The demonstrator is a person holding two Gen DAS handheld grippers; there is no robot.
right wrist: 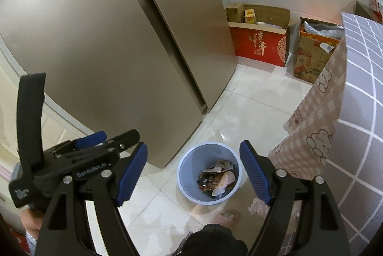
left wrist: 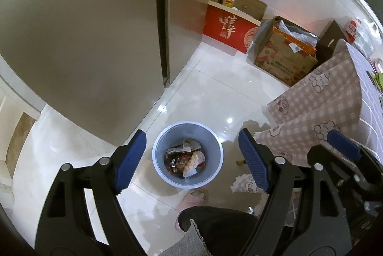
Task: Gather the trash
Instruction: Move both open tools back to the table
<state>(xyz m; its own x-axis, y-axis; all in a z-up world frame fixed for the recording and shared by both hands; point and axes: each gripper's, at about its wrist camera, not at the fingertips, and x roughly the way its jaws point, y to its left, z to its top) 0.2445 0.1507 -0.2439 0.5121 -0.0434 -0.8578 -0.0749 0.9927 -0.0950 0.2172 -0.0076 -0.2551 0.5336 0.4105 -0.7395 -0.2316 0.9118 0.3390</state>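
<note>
Both claws gape wide and carry nothing: left claw (left wrist: 192,161) and right claw (right wrist: 194,172) hover directly above the blue bin (left wrist: 188,155), wrappers (left wrist: 189,158) heaped inside it.

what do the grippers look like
Both the left gripper and the right gripper have black plastic frames with cut-out slots and silver pivot bolts. Their fingers carry ribbed blue pads. The left one's body bears white "GenRobot.AI" lettering. No cables show.
</note>
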